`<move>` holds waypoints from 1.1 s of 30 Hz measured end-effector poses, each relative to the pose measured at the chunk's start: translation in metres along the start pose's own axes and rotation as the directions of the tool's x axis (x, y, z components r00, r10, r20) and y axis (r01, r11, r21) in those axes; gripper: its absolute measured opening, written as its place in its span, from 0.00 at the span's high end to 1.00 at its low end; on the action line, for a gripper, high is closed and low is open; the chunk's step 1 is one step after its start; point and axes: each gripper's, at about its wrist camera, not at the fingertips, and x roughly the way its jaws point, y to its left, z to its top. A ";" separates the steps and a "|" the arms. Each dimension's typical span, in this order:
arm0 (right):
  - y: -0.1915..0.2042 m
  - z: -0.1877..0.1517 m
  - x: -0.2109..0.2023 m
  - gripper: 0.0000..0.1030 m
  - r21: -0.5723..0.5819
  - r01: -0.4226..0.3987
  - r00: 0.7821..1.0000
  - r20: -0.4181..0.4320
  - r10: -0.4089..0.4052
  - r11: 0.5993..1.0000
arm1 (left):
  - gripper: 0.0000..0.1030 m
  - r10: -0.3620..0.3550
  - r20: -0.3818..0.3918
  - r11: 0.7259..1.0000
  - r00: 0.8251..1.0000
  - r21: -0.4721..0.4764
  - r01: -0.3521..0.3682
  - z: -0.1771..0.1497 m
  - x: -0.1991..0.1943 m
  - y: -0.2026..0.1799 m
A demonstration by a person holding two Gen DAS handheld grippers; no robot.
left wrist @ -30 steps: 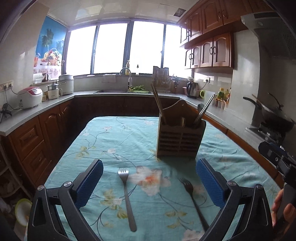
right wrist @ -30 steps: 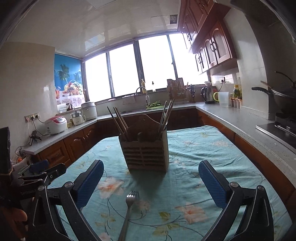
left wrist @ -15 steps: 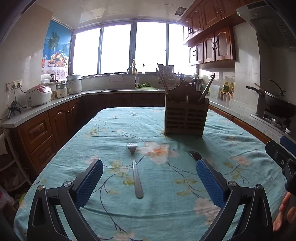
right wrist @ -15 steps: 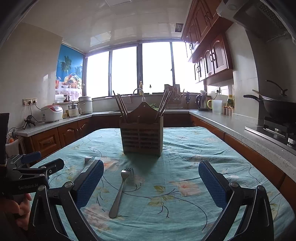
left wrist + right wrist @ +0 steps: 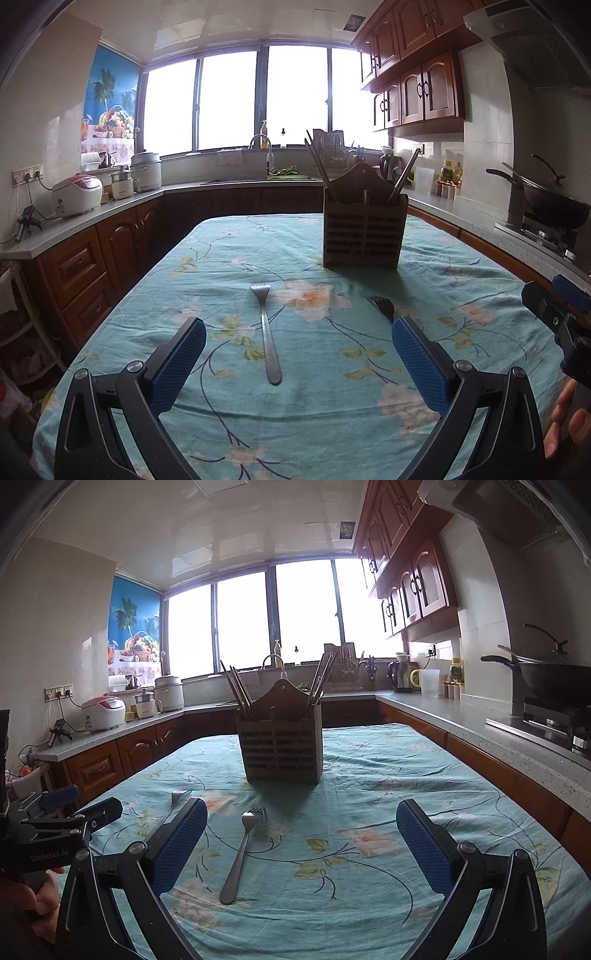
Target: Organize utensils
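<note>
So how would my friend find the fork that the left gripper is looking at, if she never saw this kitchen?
Start at the table with the teal flowered cloth and find the wooden utensil holder standing on it. The fork lies flat in front of the holder, left of the orange flower. Unlike the other fork, it is seen whole, tines toward the holder, between the open left gripper's blue pads.

Open floral teal-clothed worktop (image 5: 332,398) between spread tool fingers (image 5: 177,365). Brown slatted wooden utensil holder (image 5: 365,236) blocks far centre. Two flat steel forks (image 5: 240,853) lie apart on cloth, room around each.
</note>
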 end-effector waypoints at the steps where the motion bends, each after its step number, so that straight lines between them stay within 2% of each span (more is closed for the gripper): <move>1: -0.001 0.000 -0.001 0.00 0.002 0.000 1.000 0.002 0.000 1.000 | 0.01 0.005 0.000 1.000 1.000 0.002 -0.005 0.000 0.000 -0.001; 33: 0.003 0.001 -0.003 0.00 0.020 -0.035 0.999 0.006 0.035 0.999 | 0.01 0.023 0.011 1.000 1.000 0.004 -0.023 -0.005 -0.005 -0.004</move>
